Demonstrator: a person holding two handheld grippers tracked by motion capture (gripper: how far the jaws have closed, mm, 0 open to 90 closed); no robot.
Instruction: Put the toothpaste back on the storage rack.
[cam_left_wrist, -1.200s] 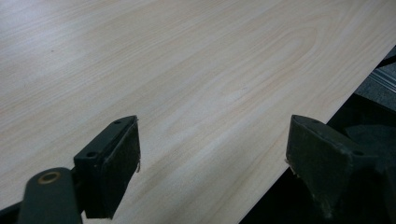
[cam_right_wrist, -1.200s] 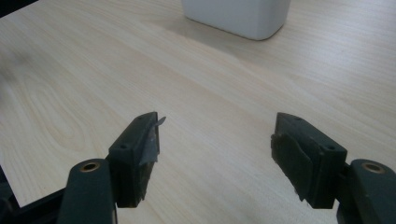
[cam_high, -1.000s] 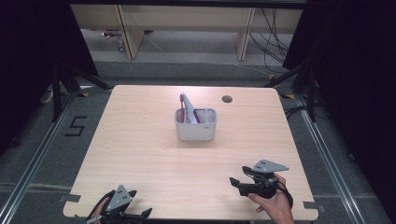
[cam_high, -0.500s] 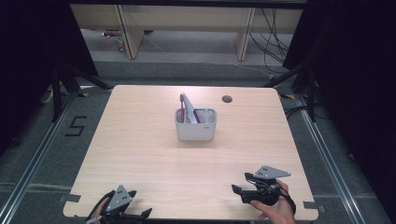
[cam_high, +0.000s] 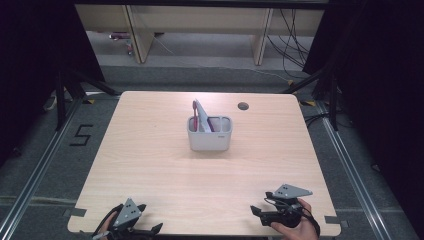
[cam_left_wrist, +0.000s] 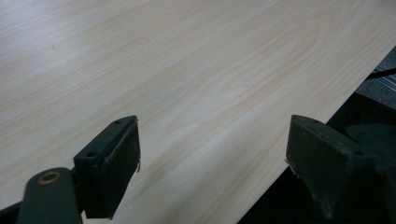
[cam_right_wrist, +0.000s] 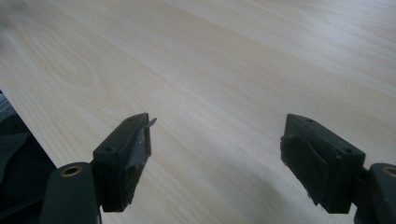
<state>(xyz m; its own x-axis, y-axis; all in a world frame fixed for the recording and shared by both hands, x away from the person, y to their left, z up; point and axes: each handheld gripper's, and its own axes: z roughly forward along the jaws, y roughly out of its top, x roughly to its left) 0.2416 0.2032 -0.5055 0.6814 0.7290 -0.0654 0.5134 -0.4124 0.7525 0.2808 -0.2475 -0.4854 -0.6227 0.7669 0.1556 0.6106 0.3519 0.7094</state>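
A pink toothbrush (cam_high: 196, 116) stands in a small white cup holder (cam_high: 210, 140) near the middle of the desk (cam_high: 150, 165), a bit toward the far side. The toothbrush stands almost straight up, with its top end high and leaning a little to the left. A pale tube (cam_high: 203, 118) stands just beside it in the same left part of the holder and leans the same way. A small dark round hole (cam_high: 243, 106) sits in the desk behind the holder, to the right.

Both grippers are at the near edge of the desk, well apart from the holder. The left gripper (cam_high: 150, 231) is at the near left corner and points to the right along the edge. In the left gripper view its jaws stand wide apart with nothing between them, just the bare wood and the desk edge.

The right gripper (cam_high: 256, 211) is near the right corner, held by a hand (cam_high: 295, 229) that comes in from below. It lies low and about level and points left across the desk. Its jaws have just been opening, and in the right gripper view they stand wide apart with nothing between them.
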